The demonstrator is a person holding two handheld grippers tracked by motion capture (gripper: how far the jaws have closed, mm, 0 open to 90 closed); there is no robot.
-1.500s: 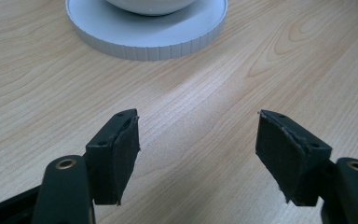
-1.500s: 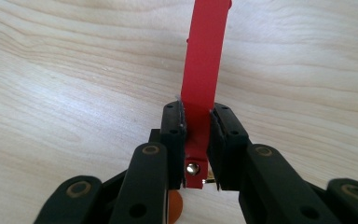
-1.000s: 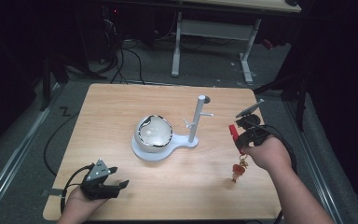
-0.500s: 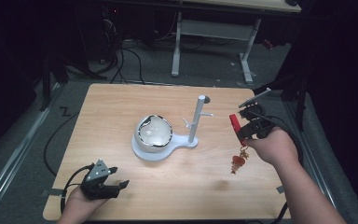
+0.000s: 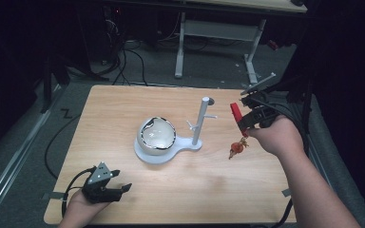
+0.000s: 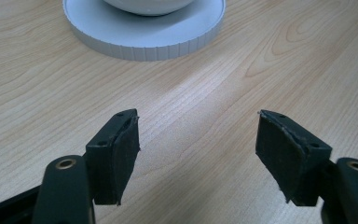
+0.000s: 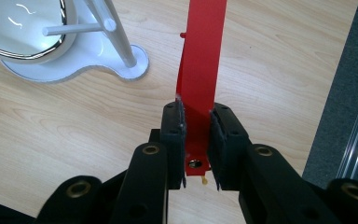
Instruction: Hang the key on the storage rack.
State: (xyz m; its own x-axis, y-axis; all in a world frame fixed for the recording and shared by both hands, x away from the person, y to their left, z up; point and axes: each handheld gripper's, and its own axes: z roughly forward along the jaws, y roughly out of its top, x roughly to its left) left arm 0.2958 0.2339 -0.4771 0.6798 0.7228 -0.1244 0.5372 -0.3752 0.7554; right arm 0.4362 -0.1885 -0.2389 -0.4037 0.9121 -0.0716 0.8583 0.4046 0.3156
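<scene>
One flat red strap (image 7: 200, 60), a small reddish-gold charm (image 5: 236, 147) dangling below it, hangs clamped in the right gripper (image 7: 196, 140), right of the white stand (image 5: 197, 124). The left gripper (image 6: 198, 149) gapes, holding nothing.

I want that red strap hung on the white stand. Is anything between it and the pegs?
Nothing visible: the red strap, clamped in the right gripper, hangs over bare table right of the stand.

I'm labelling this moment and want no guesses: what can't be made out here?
- Ornament under the right gripper: too small in the high view.
- Red strip: top cut by the right gripper view's edge.
- White stand: cut by the left gripper view's top edge.
</scene>
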